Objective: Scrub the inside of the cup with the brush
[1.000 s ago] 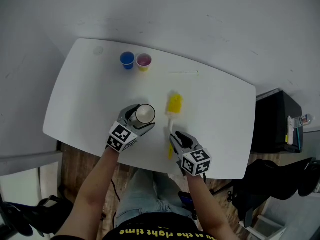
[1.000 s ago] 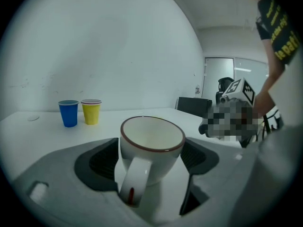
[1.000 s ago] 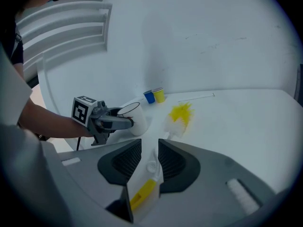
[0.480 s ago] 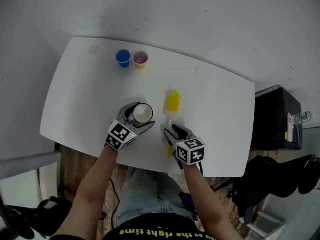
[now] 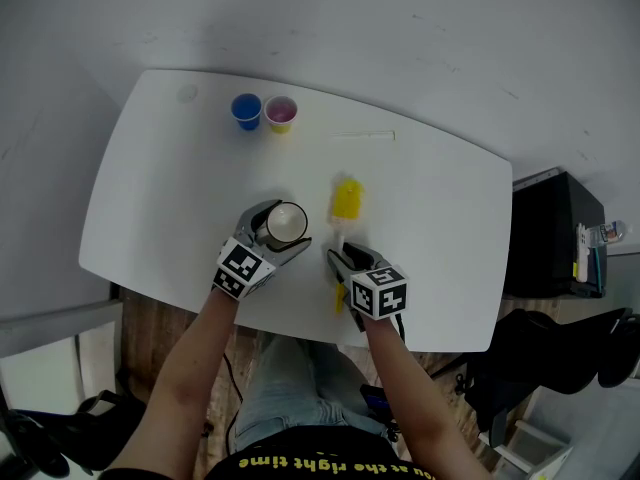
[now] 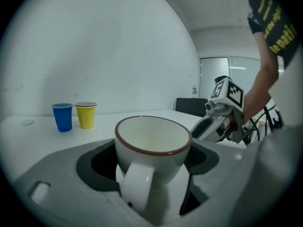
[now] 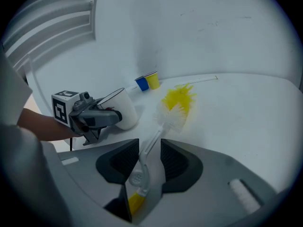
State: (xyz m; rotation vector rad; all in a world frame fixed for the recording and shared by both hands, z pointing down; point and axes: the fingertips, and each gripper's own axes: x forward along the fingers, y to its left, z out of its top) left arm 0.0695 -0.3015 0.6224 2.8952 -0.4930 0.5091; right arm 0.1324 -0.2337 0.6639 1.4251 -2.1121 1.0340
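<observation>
Now the right claw (image 7: 150,159) stands wide over the long bottle brush (image 7: 173,110) with its clear plastic handle, yellow butt and white-and-yellow bristles. Its jaws have just been opening, and the thin handle lies between the ribbed dark pads without either one pressing on it. The brush lies flat on the smooth white desk (image 5: 160,188). Its long axis runs nearly straight out ahead of this claw, bristle head at the far end and yellow butt back under the claw's root. That alignment is what a clean pinch depends on, I judge. Just off this claw's left side, the left claw (image 5: 278,232) clamps the glossy white ceramic cup (image 6: 153,141) with a dark red rim, mouth up and loop handle turned back toward its root.
</observation>
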